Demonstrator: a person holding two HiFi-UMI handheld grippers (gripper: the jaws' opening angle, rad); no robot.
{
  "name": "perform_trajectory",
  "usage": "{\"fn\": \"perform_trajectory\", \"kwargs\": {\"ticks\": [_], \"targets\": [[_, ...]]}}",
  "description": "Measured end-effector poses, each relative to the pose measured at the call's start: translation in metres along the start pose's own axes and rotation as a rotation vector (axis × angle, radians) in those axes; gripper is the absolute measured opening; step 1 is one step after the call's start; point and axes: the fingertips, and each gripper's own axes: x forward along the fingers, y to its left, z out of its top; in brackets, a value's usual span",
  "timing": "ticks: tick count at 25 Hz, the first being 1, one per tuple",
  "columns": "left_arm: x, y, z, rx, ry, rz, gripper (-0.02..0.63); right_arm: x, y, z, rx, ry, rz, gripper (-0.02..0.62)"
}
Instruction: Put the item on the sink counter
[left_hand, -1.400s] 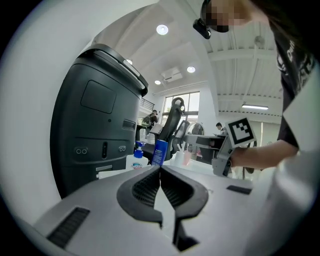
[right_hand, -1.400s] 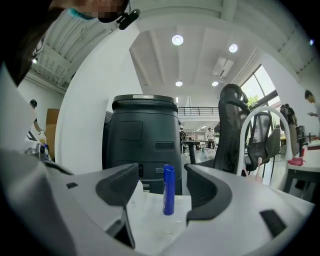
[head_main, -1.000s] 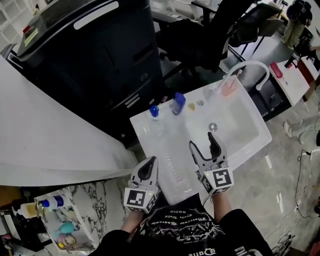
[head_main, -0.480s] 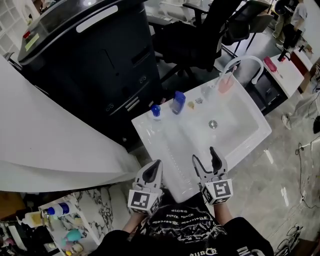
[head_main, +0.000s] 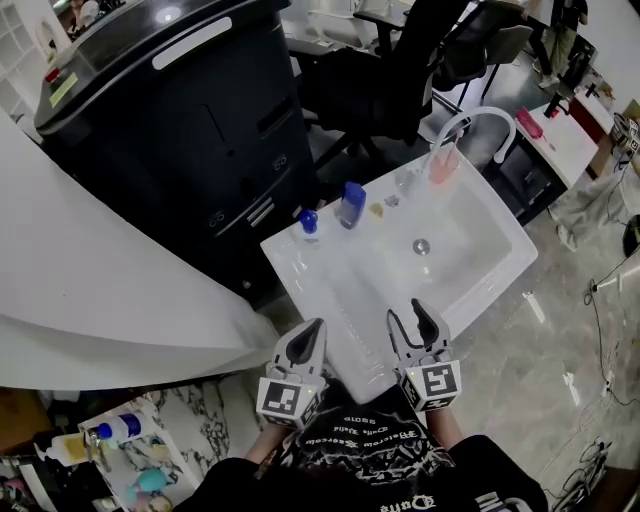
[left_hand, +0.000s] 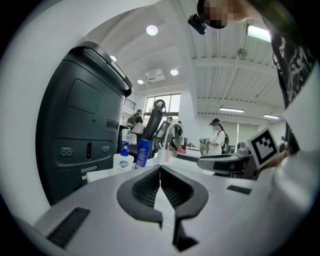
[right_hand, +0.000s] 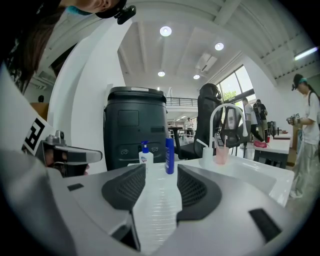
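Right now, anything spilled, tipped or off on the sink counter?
Nothing stands out. The pump bottle, blue bottle and pink cup stand upright along the far edge of the sink counter; no spill or damage shows.

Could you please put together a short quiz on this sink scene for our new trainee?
1. True or false: the left gripper has its jaws together.
2. What colour is the cup nearest the faucet? A pink, B green, C black.
3. How many bottles stand on the sink rim near the dark machine?
Key: 1 true. 2 A. 3 two: a pump bottle and a blue bottle.
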Motion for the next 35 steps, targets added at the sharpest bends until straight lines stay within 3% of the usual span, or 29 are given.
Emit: {"fn": "perform_trajectory", "kwargs": {"ticks": [10, 35], "targets": [[-0.007, 0.002, -0.003, -0.006, -0.001, -0.014, 0.006, 0.000, 0.010, -0.004, -0.049, 0.031, -0.017, 0.004], [-0.011, 0.004, -0.007, 0.021, -0.006, -0.042, 0.006, -0.004, 0.024, 0.000, -0.076, 0.050, -0.048, -0.002]]}}
